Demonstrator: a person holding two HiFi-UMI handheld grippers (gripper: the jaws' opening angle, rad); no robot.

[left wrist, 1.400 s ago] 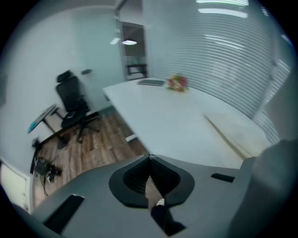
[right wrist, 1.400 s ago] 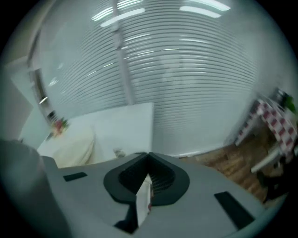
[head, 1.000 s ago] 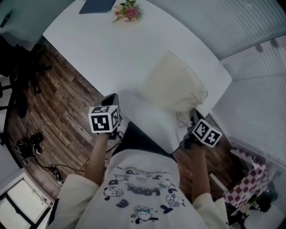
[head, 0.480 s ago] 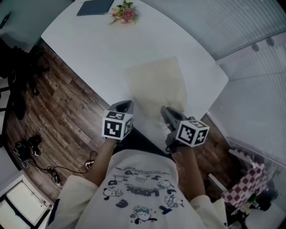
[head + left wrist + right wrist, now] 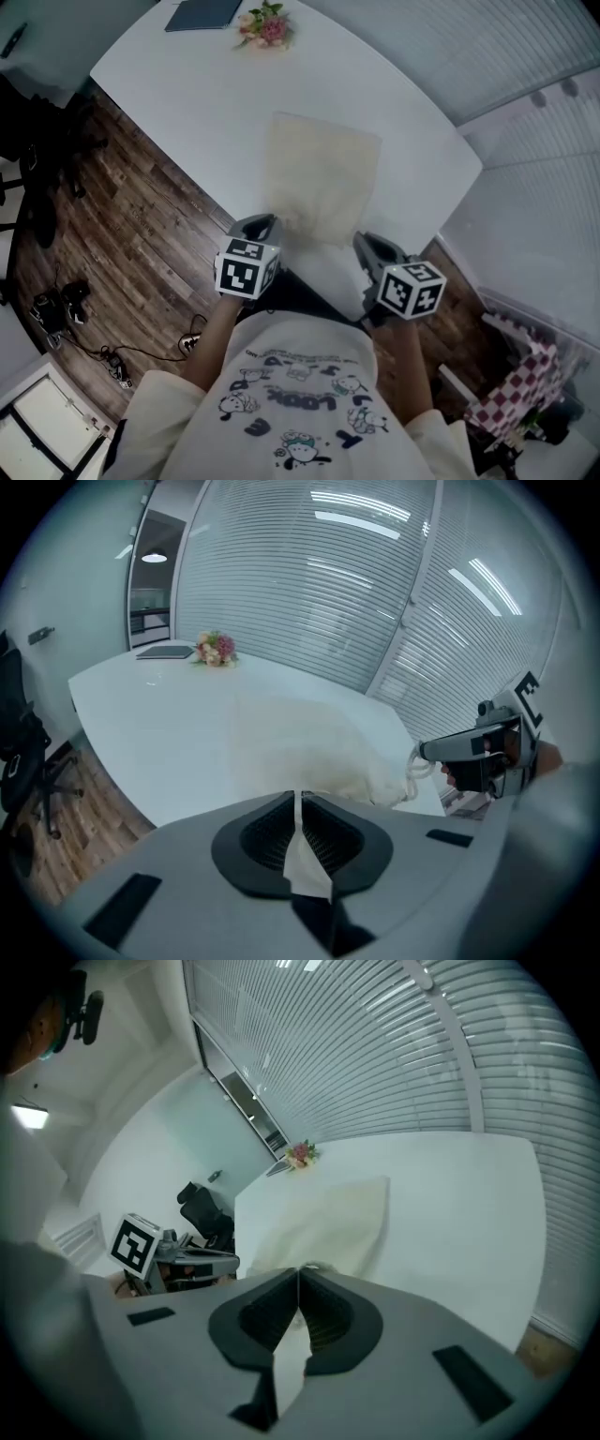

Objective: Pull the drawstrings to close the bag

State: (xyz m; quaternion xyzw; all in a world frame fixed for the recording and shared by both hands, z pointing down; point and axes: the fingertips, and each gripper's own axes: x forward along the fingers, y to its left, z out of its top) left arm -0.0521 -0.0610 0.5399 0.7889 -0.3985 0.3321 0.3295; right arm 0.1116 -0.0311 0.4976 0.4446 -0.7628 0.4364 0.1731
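Observation:
A cream drawstring bag [image 5: 323, 176] lies flat on the white table [image 5: 187, 103], its mouth towards me. My left gripper [image 5: 266, 222] is shut at the bag's near left corner, with a white strip of drawstring [image 5: 302, 850] caught between its jaws. My right gripper [image 5: 362, 243] is shut at the near right corner. In the left gripper view, the right gripper [image 5: 424, 753] pinches a white cord loop [image 5: 413, 767] beside the gathered mouth [image 5: 392, 785]. The right gripper view shows the bag [image 5: 328, 1222] just past the closed tips [image 5: 300, 1269].
A small bunch of flowers [image 5: 265, 25] and a dark notebook [image 5: 203, 12] sit at the table's far end. A black office chair [image 5: 33, 131] and cables [image 5: 56, 305] are on the wood floor to the left. Blinds [image 5: 525, 56] line the right side.
Both grippers have come closer together at the table's near edge. The bag, bunched up towards the right a second ago, has slid left and now lies spread flat.

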